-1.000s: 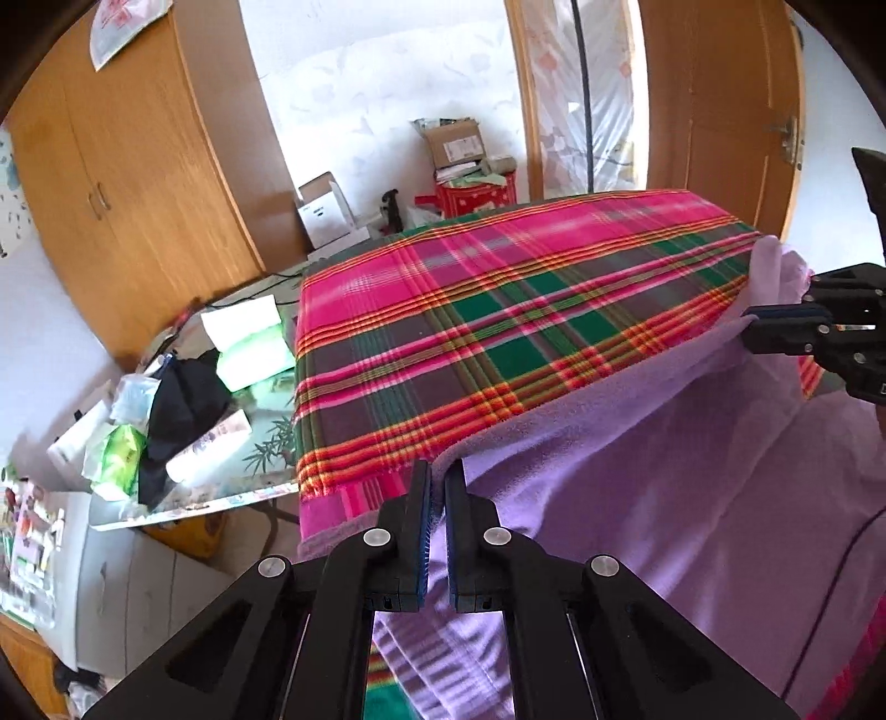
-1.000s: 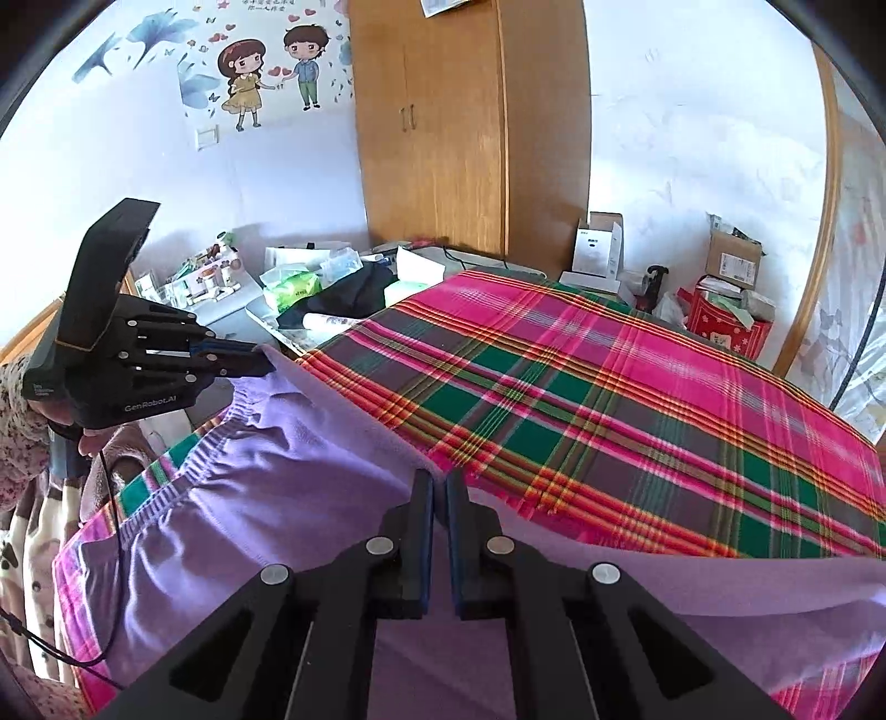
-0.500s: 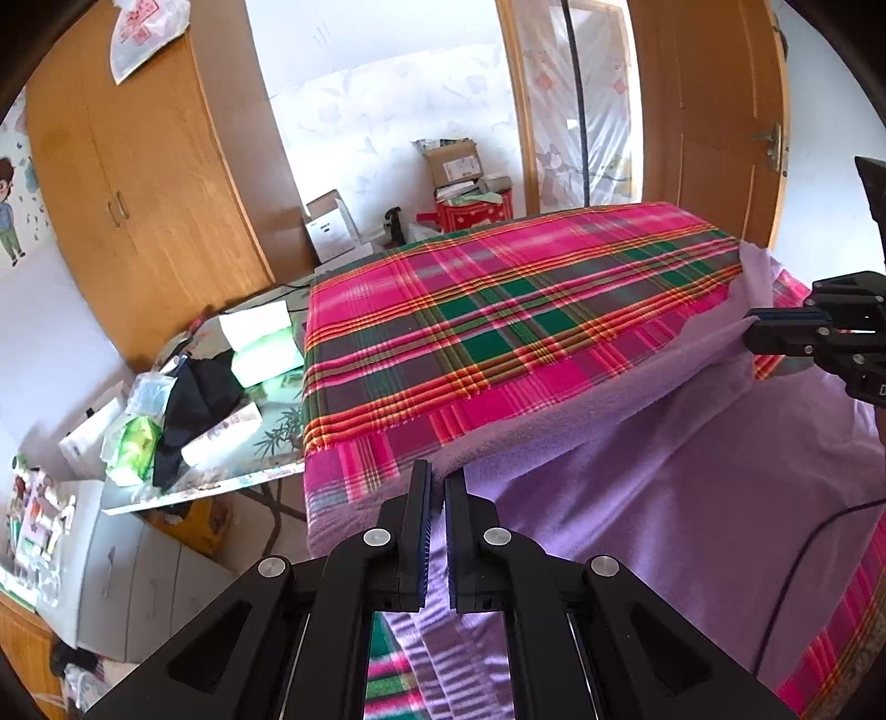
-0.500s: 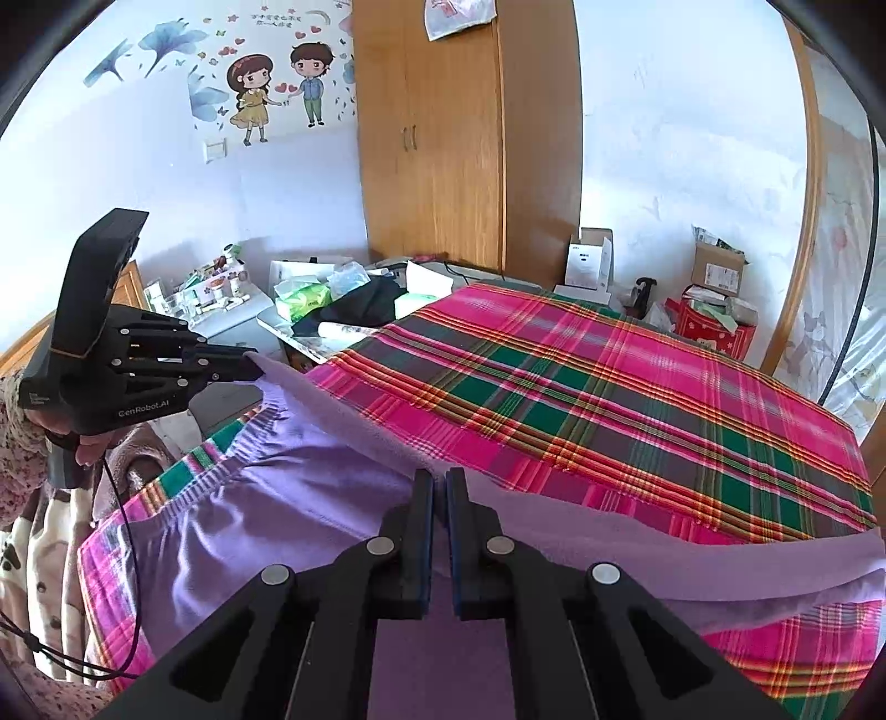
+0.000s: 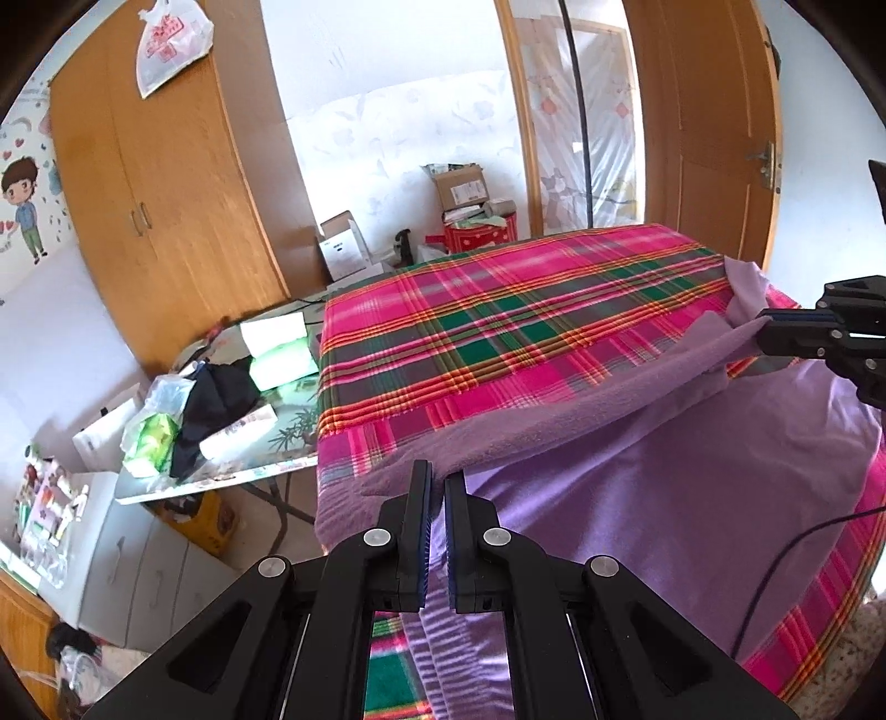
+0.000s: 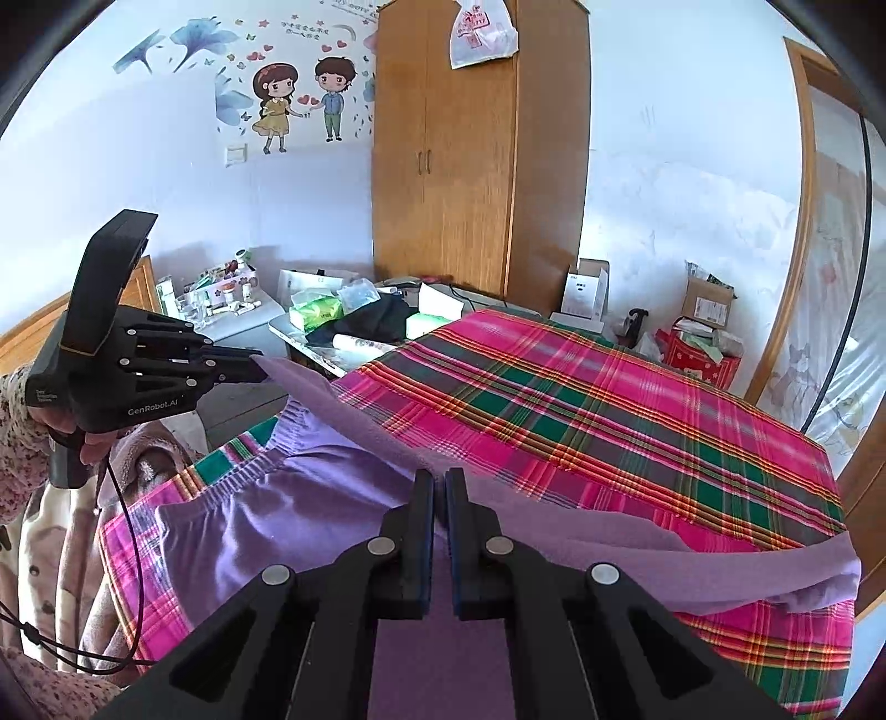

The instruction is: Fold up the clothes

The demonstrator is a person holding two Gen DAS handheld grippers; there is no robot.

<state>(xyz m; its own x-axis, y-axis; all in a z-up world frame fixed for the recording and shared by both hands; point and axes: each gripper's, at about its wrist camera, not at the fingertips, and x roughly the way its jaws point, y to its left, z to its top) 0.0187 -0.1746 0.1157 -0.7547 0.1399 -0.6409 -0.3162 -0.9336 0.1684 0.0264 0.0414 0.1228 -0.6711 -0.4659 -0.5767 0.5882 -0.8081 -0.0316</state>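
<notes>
A: Surface?

B: Bed under a plaid blanket (image 5: 498, 332), pink, green and grey. My purple garment (image 5: 637, 487) lies over the near part of it, with a folded-over edge lifted in a line between my two grippers. The elastic waistband shows near the left gripper in the right wrist view.

A: Jaws?

B: Left gripper (image 5: 437, 487) is clenched on the garment's edge at the bed's near corner. Right gripper (image 6: 440, 493) is clamped on the same edge further along. Each shows in the other's camera too, nipping the cloth.

A: Room?

B: Wooden wardrobe (image 6: 476, 166) against the wall, a plastic bag (image 6: 482, 33) hanging at its top. A cluttered side table (image 5: 221, 399) touches the bed's side, with tissue packs and a dark cloth on it. Cardboard boxes (image 5: 462, 188) and a red box beyond the far end. Wooden door (image 5: 714, 138) on the far right.

A: Free space?

B: Most of the blanket's far half is bare. The garment's end hangs over the bed's edge below the left gripper, I think; view is poor there. A black cable (image 5: 775, 565) trails across the cloth.
</notes>
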